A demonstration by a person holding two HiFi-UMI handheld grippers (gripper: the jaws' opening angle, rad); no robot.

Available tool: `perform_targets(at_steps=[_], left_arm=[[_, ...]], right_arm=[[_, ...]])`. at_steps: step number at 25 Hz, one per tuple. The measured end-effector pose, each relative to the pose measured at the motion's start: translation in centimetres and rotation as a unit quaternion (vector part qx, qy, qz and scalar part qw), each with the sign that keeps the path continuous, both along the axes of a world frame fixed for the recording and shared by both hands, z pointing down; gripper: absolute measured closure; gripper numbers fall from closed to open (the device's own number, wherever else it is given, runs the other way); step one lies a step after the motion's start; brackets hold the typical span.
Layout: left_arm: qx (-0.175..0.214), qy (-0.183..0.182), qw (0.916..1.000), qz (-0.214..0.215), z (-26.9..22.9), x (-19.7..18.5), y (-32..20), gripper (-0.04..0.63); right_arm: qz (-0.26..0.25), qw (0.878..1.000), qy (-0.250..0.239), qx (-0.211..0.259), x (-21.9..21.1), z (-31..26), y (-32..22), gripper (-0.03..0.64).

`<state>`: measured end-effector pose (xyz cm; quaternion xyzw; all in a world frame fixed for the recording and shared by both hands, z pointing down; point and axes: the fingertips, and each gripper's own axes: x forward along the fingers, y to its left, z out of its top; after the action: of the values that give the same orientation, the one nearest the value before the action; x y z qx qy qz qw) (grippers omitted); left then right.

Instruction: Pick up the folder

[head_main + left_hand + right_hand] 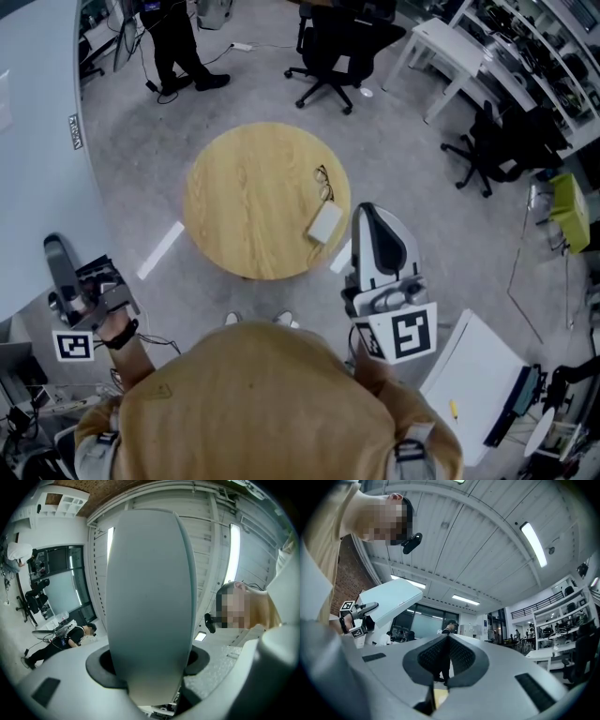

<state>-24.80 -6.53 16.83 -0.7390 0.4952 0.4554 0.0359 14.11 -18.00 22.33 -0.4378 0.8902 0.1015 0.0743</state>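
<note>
1. Folder [37, 141]: pale blue-grey, clenched between the left gripper's [58, 258] jaws, rising from them at the person's left, clear of the table [244, 206].
2. Right gripper [375, 230]: jaws pressed together, empty, well apart from folder.
3. Table: round, wooden, bearing glasses [323, 183] and a flat white item [325, 223].

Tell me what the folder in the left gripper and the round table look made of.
Folder: likely plastic or coated card, pale blue-grey, smooth, matt. It looks flat and stiff though the left gripper holds it at one edge. Table: wood or wood-look laminate, light, grain lines across its top, little sheen.
</note>
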Motion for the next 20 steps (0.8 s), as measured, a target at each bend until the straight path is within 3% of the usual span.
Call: perform_targets(at_steps=[20], left_arm=[[-0.002, 0.003, 0.9999, 0.016, 0.3, -1.1, -0.3, 0.319]], right_arm=[[0.017, 1.0, -0.008, 0.004, -0.5, 0.1, 0.5, 0.617]])
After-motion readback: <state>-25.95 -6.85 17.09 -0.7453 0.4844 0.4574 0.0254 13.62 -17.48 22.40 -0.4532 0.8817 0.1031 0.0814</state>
